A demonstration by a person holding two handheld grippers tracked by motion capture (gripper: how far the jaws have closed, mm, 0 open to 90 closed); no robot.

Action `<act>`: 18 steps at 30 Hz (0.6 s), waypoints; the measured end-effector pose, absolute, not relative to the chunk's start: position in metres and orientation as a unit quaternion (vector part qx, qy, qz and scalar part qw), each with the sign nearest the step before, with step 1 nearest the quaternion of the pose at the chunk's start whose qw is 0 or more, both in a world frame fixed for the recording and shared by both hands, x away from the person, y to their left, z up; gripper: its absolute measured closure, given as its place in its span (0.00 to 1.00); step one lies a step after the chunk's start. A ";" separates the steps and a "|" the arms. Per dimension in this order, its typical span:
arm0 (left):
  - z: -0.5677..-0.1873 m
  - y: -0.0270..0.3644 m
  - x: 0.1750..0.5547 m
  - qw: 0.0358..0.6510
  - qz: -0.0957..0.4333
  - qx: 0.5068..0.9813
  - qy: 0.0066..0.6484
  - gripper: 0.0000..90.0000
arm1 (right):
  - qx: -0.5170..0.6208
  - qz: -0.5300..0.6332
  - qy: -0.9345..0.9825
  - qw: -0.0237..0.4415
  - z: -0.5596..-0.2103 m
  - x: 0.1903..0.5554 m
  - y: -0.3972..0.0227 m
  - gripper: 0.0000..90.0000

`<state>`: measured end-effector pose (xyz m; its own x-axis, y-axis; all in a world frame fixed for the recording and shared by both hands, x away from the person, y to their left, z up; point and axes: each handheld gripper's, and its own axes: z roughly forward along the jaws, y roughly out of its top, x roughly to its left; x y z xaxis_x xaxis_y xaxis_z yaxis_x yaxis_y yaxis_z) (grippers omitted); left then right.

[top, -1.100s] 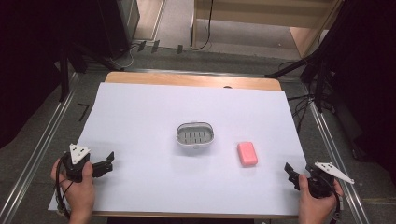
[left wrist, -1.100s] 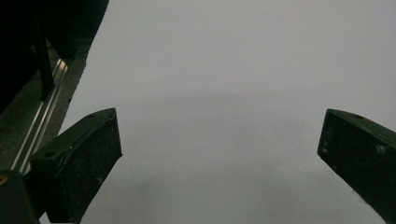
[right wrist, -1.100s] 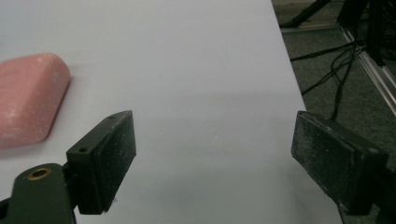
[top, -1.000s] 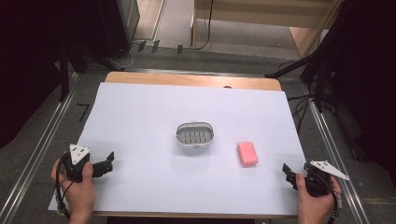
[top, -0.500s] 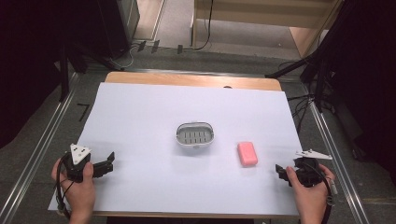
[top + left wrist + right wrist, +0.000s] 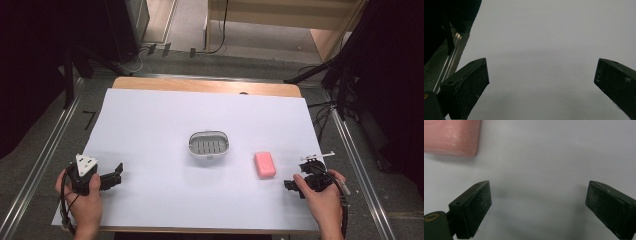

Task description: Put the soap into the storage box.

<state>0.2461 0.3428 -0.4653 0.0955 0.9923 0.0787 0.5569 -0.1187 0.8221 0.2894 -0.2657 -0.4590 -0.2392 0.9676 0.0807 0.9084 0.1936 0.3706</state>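
My right tongs (image 6: 295, 186) sit near the right end of the counter's near edge, jaws spread wide with nothing between them. The pink soap bar (image 6: 265, 164) lies just beyond and to the left of them, toward the counter's centre, apart from the jaw tips. In the right gripper view the bar (image 6: 451, 137) occupies the upper left corner, ahead of the left jaw. Its long axis runs roughly from the near edge toward the far edge, slightly tilted. I judge the right tongs to be the nearer by far and the likely ones to pick it up.

My left tongs (image 6: 111, 178) rest near the near left corner, jaws also wide and empty, well apart from the bar.

The soap dish (image 6: 209, 144) stands at about the counter's centre, empty, to the left of the bar and slightly farther away.

The counter (image 6: 150, 125) carries a plain white sheet, matte and flat. Around it: grey floor, metal rails on both sides, dark surroundings.
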 end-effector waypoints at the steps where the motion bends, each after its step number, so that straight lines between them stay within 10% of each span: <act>1: -0.465 0.343 0.246 0.322 0.339 0.667 0.581 0.00 | 0.609 0.173 0.770 0.081 -0.458 0.290 -0.264 0.06; 18: -0.465 0.343 0.246 0.322 0.339 0.666 0.582 0.00 | 0.610 0.178 0.771 0.046 -0.446 0.296 -0.225 0.05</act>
<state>0.2461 0.3430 -0.4653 0.0942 0.9926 0.0769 0.5569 -0.1166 0.8223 0.2958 -0.2250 -0.4455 -0.2511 0.9568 0.1466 0.9242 0.1920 0.3301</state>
